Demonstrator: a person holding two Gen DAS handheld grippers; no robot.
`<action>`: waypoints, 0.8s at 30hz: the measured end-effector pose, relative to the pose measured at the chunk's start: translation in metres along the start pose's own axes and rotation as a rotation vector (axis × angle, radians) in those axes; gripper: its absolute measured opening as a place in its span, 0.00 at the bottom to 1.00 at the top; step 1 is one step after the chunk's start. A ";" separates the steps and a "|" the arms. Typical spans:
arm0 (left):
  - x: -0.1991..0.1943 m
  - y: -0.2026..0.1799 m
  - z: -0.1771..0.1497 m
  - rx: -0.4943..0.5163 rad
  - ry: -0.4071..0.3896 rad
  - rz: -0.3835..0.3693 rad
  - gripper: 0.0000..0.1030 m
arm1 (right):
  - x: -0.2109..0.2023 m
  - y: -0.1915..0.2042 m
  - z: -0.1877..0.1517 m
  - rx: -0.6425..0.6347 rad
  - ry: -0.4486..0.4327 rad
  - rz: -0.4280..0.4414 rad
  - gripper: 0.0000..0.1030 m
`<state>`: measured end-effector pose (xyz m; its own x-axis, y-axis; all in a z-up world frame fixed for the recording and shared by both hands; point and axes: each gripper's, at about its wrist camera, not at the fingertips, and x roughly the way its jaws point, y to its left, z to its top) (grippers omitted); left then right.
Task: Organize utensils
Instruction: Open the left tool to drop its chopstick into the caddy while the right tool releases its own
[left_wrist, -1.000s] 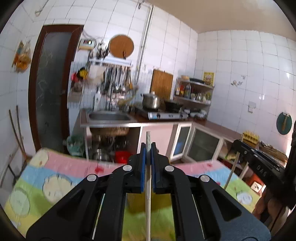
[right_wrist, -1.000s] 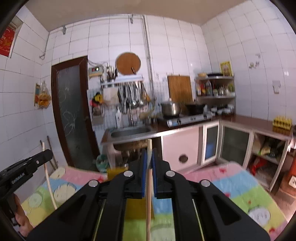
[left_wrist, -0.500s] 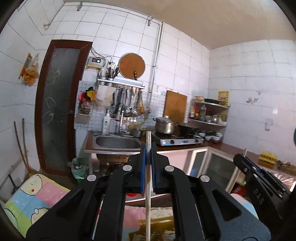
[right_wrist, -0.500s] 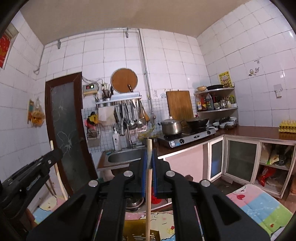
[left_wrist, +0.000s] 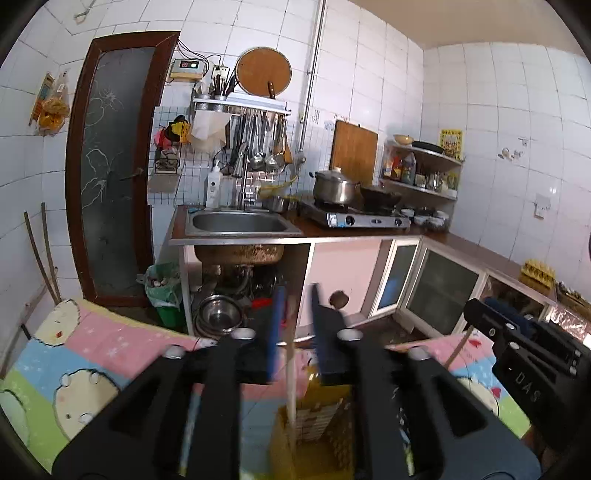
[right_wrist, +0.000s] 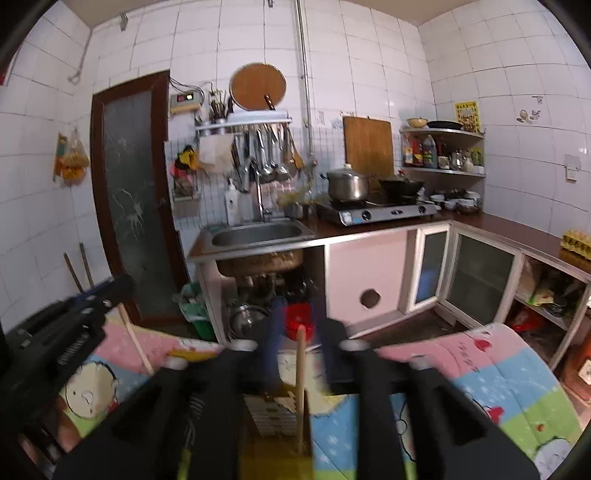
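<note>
Both grippers have just been opening. The left gripper (left_wrist: 295, 321) sits spread around a wooden chopstick (left_wrist: 291, 373), the right gripper (right_wrist: 299, 325) around another chopstick (right_wrist: 301, 373), both chopsticks standing loose in the yellow holder (left_wrist: 314, 432) on the cartoon blanket (left_wrist: 74, 362).

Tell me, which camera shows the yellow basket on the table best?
The left wrist view: the yellow basket shows its slatted wall, a chopstick standing in it. The right wrist view is blurrier, mostly tongs-covered.

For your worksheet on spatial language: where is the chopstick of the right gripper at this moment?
In the right wrist view, the chopstick stands upright between the open fingers of the right gripper, its lower end in the yellow holder.
</note>
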<state>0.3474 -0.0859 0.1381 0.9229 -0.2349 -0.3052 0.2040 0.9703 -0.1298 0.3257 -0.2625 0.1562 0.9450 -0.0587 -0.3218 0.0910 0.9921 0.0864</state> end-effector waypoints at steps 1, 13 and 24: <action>-0.010 0.004 -0.001 -0.002 -0.002 0.008 0.44 | -0.008 -0.003 -0.002 0.002 0.001 -0.004 0.56; -0.103 0.037 -0.052 0.015 0.103 0.058 0.89 | -0.089 -0.036 -0.067 -0.016 0.172 -0.033 0.56; -0.088 0.030 -0.153 0.036 0.360 0.045 0.89 | -0.086 -0.039 -0.178 -0.003 0.430 -0.057 0.56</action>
<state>0.2219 -0.0447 0.0164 0.7583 -0.1907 -0.6234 0.1829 0.9801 -0.0773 0.1851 -0.2767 0.0125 0.7212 -0.0620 -0.6899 0.1377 0.9889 0.0550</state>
